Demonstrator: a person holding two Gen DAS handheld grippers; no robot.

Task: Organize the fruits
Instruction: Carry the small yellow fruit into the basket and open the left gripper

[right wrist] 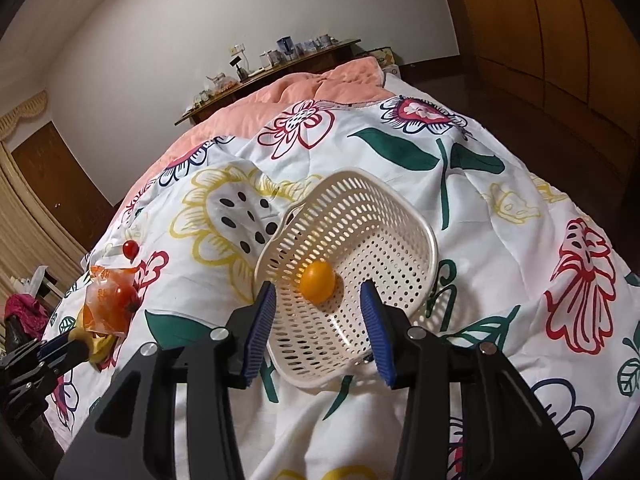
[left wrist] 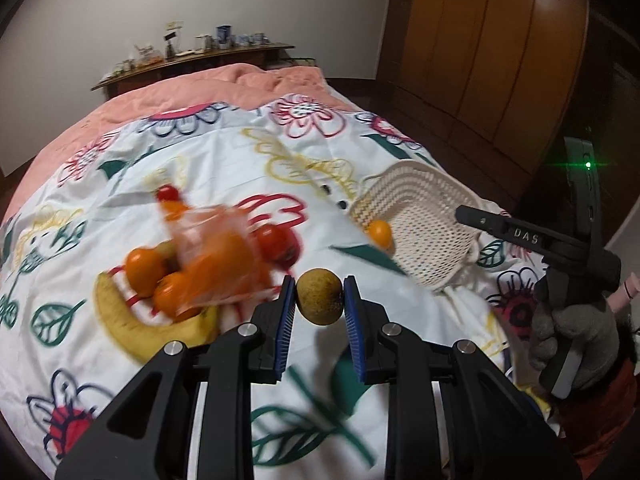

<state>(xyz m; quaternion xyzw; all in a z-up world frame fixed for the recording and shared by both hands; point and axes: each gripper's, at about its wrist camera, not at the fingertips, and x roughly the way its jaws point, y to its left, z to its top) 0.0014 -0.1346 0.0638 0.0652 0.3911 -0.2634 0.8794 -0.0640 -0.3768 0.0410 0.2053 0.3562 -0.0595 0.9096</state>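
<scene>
My left gripper (left wrist: 319, 282) is shut on a brown, kiwi-like fruit (left wrist: 319, 300), held above the flowered bedspread (left wrist: 224, 160). To its left lies a blurred pile: oranges (left wrist: 146, 266), a banana (left wrist: 132, 326), a tomato (left wrist: 276, 242) and an orange plastic bag (left wrist: 216, 248). A cream perforated basket (right wrist: 400, 216) lies tilted on the bed with one orange (right wrist: 318, 282) in it. My right gripper (right wrist: 318, 286) hangs open over the basket's near rim; its blue pads stand either side of the orange without touching it.
A small red tomato (right wrist: 130, 247) lies apart, beyond the pile. A pink quilt (right wrist: 304, 88) covers the far half of the bed. A cluttered wooden shelf (right wrist: 280, 64) runs along the wall and brown wardrobes (left wrist: 480, 40) stand to the right. A gloved hand (left wrist: 568, 332) holds the right gripper.
</scene>
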